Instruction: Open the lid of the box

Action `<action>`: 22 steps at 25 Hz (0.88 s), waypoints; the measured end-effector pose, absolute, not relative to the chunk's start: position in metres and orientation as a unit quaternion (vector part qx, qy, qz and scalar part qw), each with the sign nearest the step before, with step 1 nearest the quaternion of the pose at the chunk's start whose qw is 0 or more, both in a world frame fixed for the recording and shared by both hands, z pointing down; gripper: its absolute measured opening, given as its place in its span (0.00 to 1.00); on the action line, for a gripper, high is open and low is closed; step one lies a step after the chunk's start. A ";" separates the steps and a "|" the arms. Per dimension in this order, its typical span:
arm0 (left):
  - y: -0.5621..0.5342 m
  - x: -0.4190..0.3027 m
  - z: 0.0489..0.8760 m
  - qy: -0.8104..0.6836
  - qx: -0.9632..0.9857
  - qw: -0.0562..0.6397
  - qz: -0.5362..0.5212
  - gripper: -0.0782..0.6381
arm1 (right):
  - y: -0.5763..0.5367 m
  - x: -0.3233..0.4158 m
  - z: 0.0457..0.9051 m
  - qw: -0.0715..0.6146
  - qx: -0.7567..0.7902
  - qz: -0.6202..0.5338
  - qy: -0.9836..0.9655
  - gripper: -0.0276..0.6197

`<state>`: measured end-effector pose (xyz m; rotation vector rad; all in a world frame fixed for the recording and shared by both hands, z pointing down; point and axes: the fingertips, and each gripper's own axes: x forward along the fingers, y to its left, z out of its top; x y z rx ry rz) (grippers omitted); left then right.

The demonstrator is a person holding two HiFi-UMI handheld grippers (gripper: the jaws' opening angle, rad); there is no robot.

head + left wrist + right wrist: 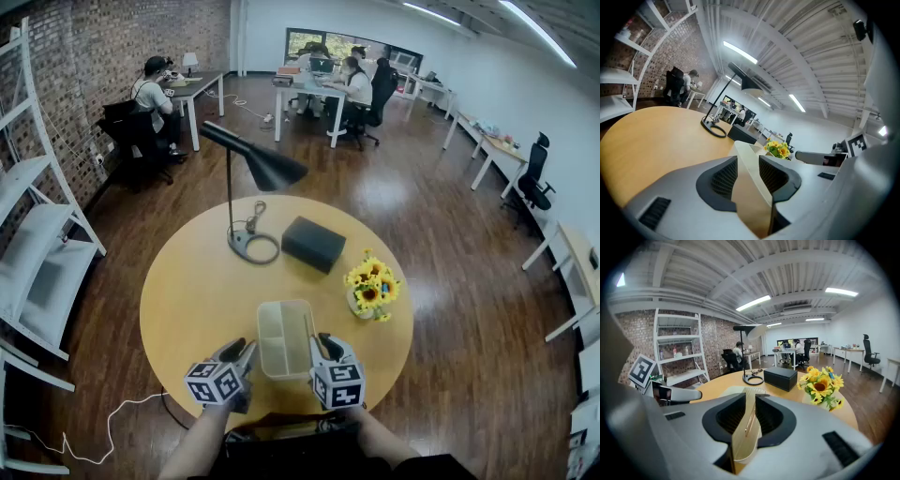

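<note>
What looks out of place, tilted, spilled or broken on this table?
Nothing stands out. The box lies flat on the table, with the left hand-held gripper and right hand-held gripper gripping its sides. The lamp and sunflowers stand upright; nothing is spilled.

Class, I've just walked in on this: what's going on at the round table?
A person holds a gripper in each hand. The left gripper and right gripper each clamp one long side of the translucent compartment box on the wooden table. Whether its lid has lifted can't be told. A desk lamp, a black box and sunflowers stand behind.
</note>
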<state>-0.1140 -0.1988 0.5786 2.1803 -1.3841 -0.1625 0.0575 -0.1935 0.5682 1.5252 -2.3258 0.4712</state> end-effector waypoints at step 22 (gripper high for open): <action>-0.198 -0.071 0.622 -0.492 0.823 0.282 0.014 0.27 | -0.204 0.050 0.637 0.257 0.585 0.190 -0.746 0.08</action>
